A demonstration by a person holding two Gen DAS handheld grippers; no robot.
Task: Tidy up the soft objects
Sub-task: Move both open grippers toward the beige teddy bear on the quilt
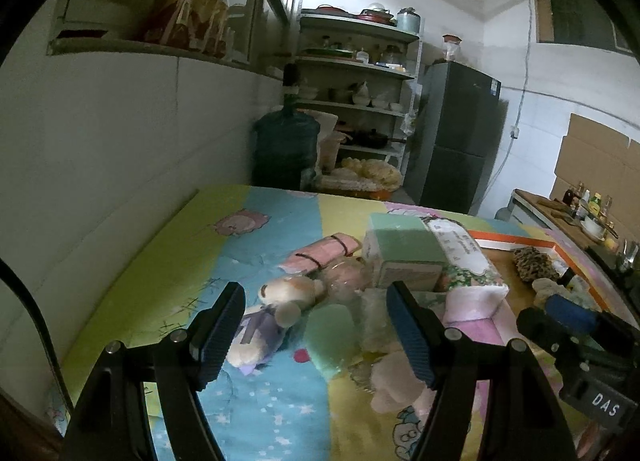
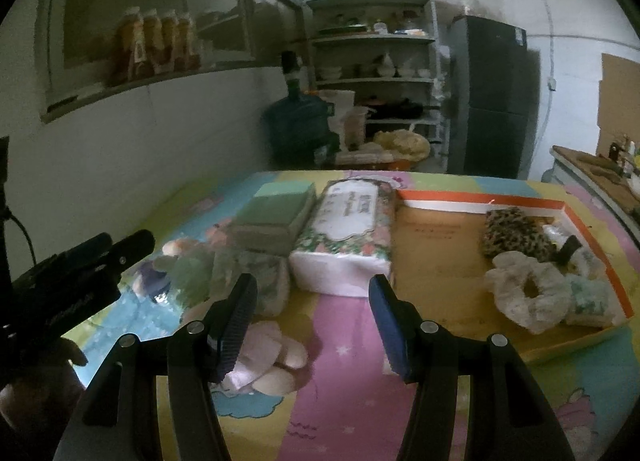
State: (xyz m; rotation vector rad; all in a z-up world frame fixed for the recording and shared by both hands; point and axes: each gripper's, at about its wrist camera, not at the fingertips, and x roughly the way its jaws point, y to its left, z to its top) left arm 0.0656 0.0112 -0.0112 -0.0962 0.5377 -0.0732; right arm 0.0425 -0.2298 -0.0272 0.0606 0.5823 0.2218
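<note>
Left wrist view reads "DAS" at 4 o'clock on the right tool (image 1: pixel 576 317), while the left tool (image 1: pixel 316 325) stands spread and empty over a blurred plush toy (image 1: pixel 276 301) on the cartoon-print bench (image 1: pixel 176 273). Right wrist view shows the right tool (image 2: pixel 314 321) spread, empty; at 12 o'clock a floral tissue pack (image 2: pixel 344 237) with unreadable print, green-topped block (image 2: pixel 280 213) beside it. At 2 o'clock an orange-rimmed tray (image 2: pixel 440 201) holds a cream scrunchie (image 2: pixel 528 297) and a leopard scrunchie (image 2: pixel 512 233).

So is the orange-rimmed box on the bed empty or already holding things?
Holding things: the orange-rimmed box has a leopard scrunchie and a white scrunchie inside.
</note>
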